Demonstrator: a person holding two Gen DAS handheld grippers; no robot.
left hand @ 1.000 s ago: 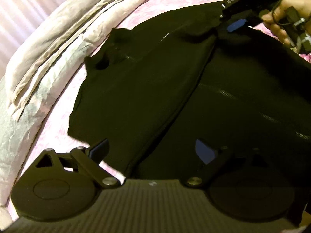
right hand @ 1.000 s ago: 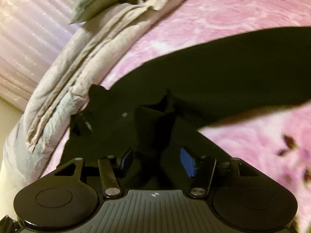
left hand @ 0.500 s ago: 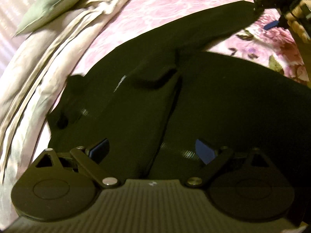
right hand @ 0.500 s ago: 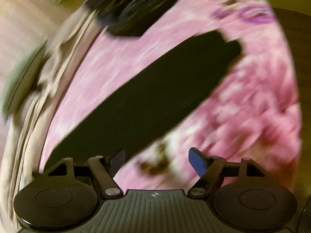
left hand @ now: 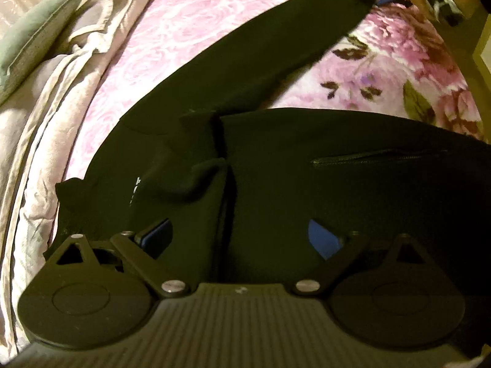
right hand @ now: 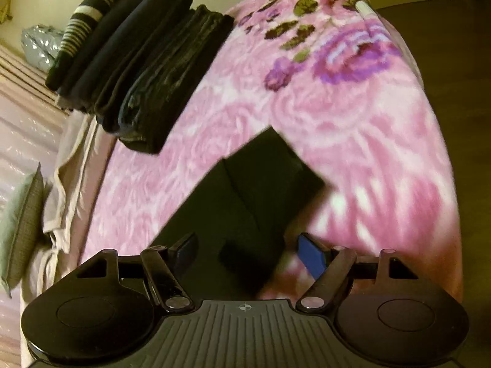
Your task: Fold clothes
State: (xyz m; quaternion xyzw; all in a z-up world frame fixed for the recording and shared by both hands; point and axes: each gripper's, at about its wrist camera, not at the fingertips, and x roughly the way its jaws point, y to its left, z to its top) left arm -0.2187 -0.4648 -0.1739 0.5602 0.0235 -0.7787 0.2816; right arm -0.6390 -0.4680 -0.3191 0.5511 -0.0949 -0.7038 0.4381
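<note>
Since a second ago, sleeve (left hand: 264, 52) drawn out straight from black zip jacket (left hand: 337, 178), cuff (right hand: 273, 165) flat on the pink floral bedspread (right hand: 353, 128). Jacket body spread on the bed beneath the left tongs (left hand: 242, 233), jaws wide, gripping nothing. Right tongs (right hand: 248, 251) released, jaws apart over the sleeve end. Stack of folded clothes (right hand: 138, 61) beyond the cuff; cream bedding (left hand: 61, 70) and green pillow (left hand: 27, 40) at the left

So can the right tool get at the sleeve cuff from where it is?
Probably yes: the right tool is open just above the sleeve cuff, which lies flat on the blanket with nothing covering it.
</note>
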